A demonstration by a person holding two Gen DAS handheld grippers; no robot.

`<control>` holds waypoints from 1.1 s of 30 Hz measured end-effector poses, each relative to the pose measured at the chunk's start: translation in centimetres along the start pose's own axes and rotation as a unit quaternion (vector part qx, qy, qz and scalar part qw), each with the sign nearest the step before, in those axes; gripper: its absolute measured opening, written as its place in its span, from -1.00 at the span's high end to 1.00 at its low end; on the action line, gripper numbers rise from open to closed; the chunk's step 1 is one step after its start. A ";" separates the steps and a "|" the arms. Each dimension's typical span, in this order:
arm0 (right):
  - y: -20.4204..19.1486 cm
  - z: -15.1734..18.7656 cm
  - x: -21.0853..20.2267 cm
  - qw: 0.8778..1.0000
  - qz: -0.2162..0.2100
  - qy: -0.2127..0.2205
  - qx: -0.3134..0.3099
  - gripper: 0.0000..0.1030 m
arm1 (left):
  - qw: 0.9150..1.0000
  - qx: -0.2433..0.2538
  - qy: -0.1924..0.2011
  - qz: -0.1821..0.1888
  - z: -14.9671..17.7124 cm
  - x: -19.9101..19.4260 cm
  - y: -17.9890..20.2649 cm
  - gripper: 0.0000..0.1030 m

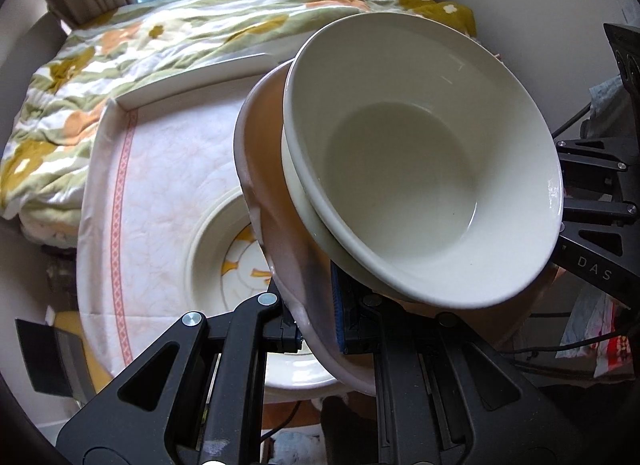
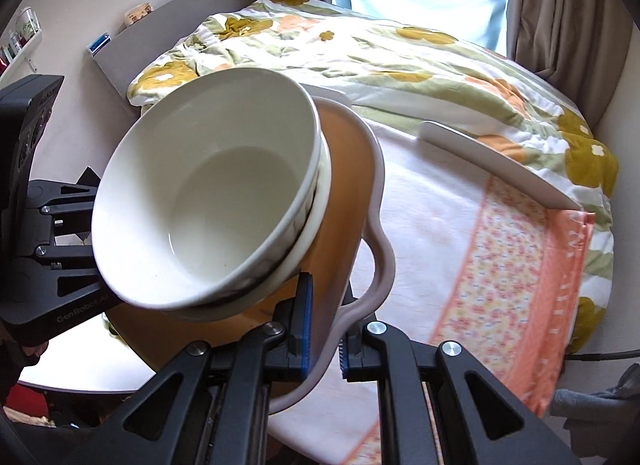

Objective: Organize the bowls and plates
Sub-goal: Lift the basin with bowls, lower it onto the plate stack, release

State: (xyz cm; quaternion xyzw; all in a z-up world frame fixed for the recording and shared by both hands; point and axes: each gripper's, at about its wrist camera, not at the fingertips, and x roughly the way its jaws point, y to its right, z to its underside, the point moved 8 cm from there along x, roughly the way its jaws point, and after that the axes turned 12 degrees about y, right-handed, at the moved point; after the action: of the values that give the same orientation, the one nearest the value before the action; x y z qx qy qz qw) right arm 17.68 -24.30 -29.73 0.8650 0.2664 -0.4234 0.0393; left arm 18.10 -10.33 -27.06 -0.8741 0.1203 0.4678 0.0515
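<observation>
Left wrist view: the left gripper (image 1: 316, 329) clamps one edge of a wavy-rimmed pink plate (image 1: 260, 169), which carries two nested white bowls (image 1: 420, 169) above a cloth-covered table (image 1: 160, 169). Right wrist view: the right gripper (image 2: 324, 337) pinches the plate's opposite rim, apparently to steady the tilted load from both sides. A patterned plate (image 1: 224, 261) sits on the table directly below, likely the stack's destination. A flowered quilt (image 2: 360, 53) lies beyond the table.
</observation>
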 end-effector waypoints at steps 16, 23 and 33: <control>-8.3 2.0 6.3 0.997 0.037 -0.024 0.065 0.80 | 0.998 0.029 -0.039 0.037 6.2 2.9 -7.6 0.83; -7.8 2.8 6.7 0.994 0.062 -0.015 0.083 0.80 | 0.997 0.044 -0.035 0.050 6.7 4.2 -7.1 0.83; -7.3 3.7 6.6 0.991 0.077 -0.001 0.110 0.80 | 0.997 0.051 -0.021 0.049 6.7 4.7 -6.7 0.83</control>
State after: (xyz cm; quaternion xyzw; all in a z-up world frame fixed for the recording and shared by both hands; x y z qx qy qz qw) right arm 14.74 -16.27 -35.90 0.8816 0.1507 -0.4468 -0.0231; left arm 17.00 -3.24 -34.85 -0.8535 0.1859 0.4810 0.0757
